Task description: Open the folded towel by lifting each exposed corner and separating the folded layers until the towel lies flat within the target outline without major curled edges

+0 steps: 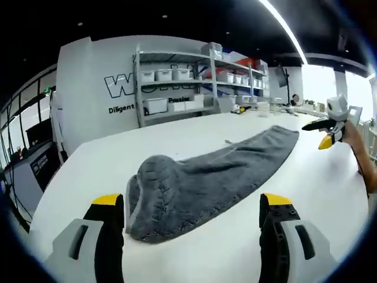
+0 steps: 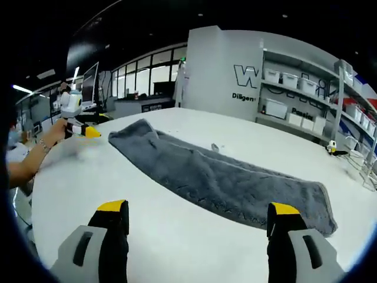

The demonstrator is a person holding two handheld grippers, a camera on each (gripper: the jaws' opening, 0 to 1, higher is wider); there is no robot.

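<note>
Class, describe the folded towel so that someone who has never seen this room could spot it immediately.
Start at the big white table in front of the metal shelving. Stretched along its top lies the towel, a long dark grey fluffy strip with one end humped up. It is the one soft, dark thing on that pale surface.

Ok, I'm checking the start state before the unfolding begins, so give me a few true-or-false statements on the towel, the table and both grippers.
1. The grey towel lies on the white table. True.
2. The left gripper is clamped on a towel corner. False: its jaws stand wide apart, with the towel's bunched end between them but not pinched.
3. The towel is spread fully flat. False: it lies as a long folded strip with one end humped up.
4. The right gripper is open and holds nothing. True.
5. Shelves with white bins stand behind the table. True.
6. A second towel lies beside the grey one. False: only one towel is on the table.
</note>
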